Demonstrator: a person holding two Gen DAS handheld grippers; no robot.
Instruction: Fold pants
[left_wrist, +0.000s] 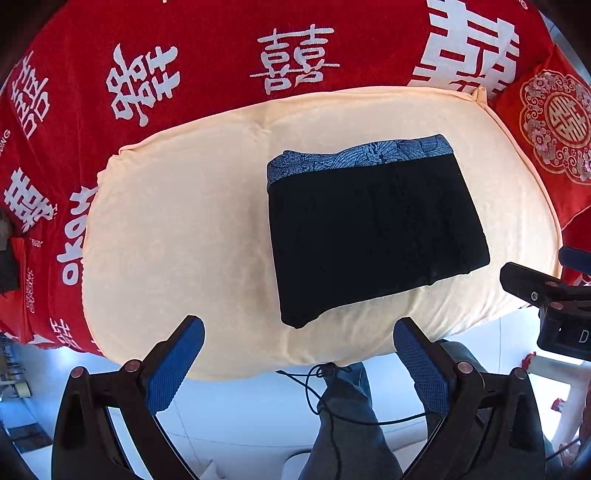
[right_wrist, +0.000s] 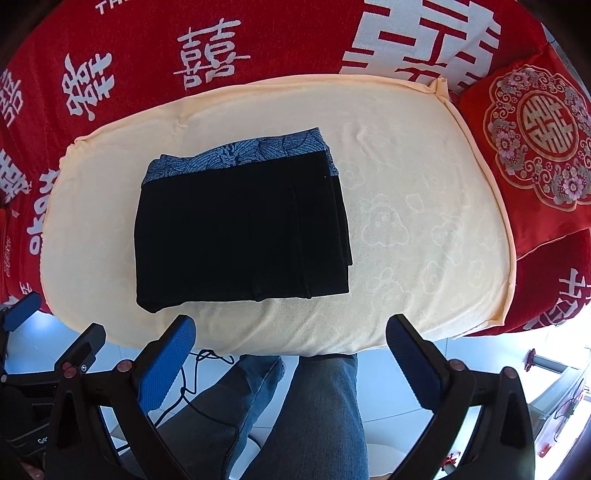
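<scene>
The black pants (left_wrist: 373, 229) lie folded into a compact rectangle on a cream towel (left_wrist: 177, 221), with a blue patterned waistband along the far edge. They also show in the right wrist view (right_wrist: 240, 229), on the same cream towel (right_wrist: 406, 221). My left gripper (left_wrist: 299, 332) is open and empty, held above the towel's near edge, just short of the pants. My right gripper (right_wrist: 291, 330) is open and empty, near the towel's front edge, to the right of the pants. The right gripper's body shows at the right edge of the left wrist view (left_wrist: 546, 295).
A red blanket with white characters (left_wrist: 184, 55) covers the surface under the towel. A red embroidered cushion (right_wrist: 532, 147) lies at the right. The person's jeans-clad legs (right_wrist: 314, 413) and a black cable (left_wrist: 332, 402) are below, over a white floor.
</scene>
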